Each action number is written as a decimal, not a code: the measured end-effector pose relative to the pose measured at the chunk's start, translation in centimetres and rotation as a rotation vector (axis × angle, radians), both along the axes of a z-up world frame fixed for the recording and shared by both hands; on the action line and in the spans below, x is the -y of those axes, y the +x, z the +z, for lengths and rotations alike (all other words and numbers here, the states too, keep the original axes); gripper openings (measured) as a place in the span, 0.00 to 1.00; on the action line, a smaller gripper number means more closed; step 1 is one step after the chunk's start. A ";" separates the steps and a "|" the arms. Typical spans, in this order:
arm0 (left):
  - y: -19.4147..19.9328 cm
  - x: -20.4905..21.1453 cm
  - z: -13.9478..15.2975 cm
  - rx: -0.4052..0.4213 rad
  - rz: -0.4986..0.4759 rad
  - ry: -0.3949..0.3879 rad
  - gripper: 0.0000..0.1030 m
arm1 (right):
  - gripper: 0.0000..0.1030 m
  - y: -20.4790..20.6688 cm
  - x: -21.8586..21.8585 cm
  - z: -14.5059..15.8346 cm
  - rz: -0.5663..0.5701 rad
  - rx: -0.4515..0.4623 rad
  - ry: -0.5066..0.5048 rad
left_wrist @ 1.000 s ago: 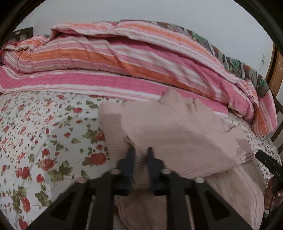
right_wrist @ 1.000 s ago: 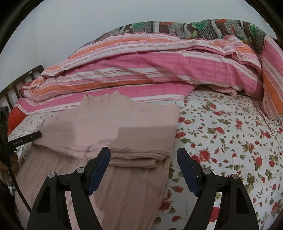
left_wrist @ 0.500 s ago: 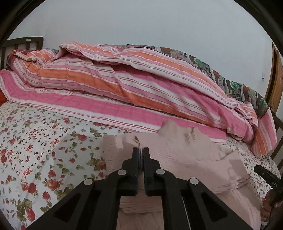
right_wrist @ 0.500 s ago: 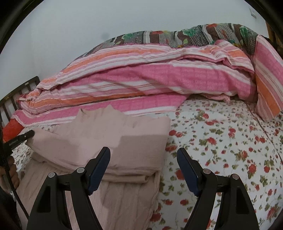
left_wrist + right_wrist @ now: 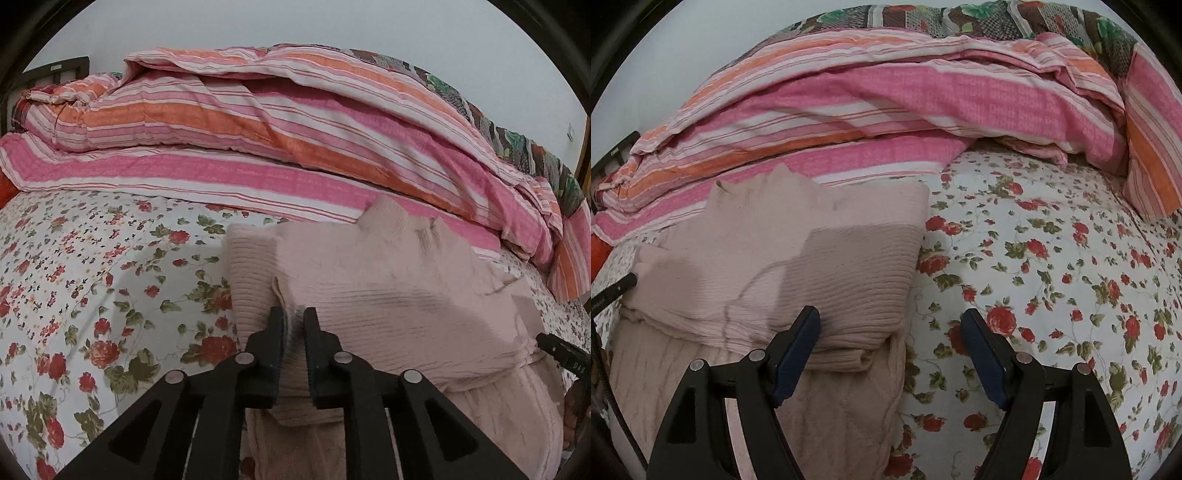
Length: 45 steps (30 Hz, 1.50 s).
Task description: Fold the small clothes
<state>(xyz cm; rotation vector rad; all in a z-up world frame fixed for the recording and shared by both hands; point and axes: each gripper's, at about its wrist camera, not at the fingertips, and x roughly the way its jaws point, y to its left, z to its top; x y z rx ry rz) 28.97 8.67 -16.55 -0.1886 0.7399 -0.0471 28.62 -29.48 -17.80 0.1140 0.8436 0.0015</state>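
Observation:
A pale pink knitted garment (image 5: pixel 388 295) lies folded over itself on the floral bed sheet (image 5: pixel 92 277). My left gripper (image 5: pixel 293 317) is shut on the near left edge of its upper folded layer, with cloth bunched between the fingers. In the right wrist view the same garment (image 5: pixel 812 258) lies at the left, its top layer resting on the cable-knit lower part (image 5: pixel 683 387). My right gripper (image 5: pixel 890 325) is open and empty, just above the garment's near right corner, touching nothing.
A pink and orange striped quilt (image 5: pixel 295 122) is heaped along the back of the bed, with a dark patterned blanket (image 5: pixel 923 18) behind it. The floral sheet (image 5: pixel 1071 277) stretches to the right. A dark headboard (image 5: pixel 55 70) stands far left.
My left gripper has carried the pinched edge down and forward, so the folded layer now lies lower on the garment. The right gripper has stayed open and moved slightly closer to the garment's corner.

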 end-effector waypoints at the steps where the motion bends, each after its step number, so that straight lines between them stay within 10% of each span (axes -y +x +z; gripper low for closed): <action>1: -0.1 0.0 0.0 0.003 0.002 0.005 0.14 | 0.76 0.0 0.1 0.1 0.004 -0.008 0.007; 9: -0.8 -0.4 0.3 0.018 0.026 -0.016 0.16 | 0.89 -1.6 -0.9 2.1 -0.014 0.079 -0.205; 22: -1.2 -1.0 0.6 0.035 0.036 -0.037 0.16 | 0.89 -2.4 2.5 2.8 -0.102 0.147 0.006; 45: -1.3 0.1 0.7 0.011 -0.014 0.013 0.28 | 0.87 -2.2 -1.0 1.3 -0.039 0.101 -0.188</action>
